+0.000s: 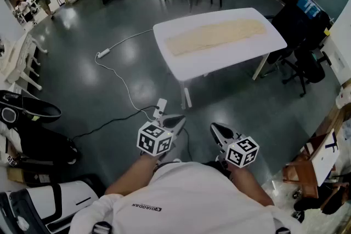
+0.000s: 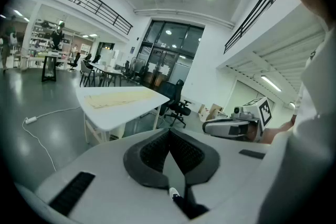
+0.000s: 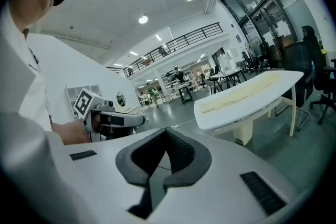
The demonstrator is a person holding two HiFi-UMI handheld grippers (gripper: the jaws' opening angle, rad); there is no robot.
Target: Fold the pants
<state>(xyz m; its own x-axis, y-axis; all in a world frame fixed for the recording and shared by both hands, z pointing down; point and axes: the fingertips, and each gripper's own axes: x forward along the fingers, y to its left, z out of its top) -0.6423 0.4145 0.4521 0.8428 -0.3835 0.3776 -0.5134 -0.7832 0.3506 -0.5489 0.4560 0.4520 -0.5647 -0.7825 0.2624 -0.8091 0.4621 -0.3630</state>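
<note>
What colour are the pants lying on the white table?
The pants are pale beige; the head view shows them best.

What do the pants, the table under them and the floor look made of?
Pants: pale cream cloth, matte, faintly rumpled.
Table: white, smooth, faint sheen; probably laminate or plastic.
Floor: grey, glossy, mirrors ceiling lights; likely polished or coated concrete.

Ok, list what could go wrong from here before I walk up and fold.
1. The cable snakes over the floor between you and the table, so you could trip on it.
2. The pants stretch along most of the table, so an end might slide off during a fold.
3. The left gripper and right gripper are both shut. Open them before going for the cloth.
</note>
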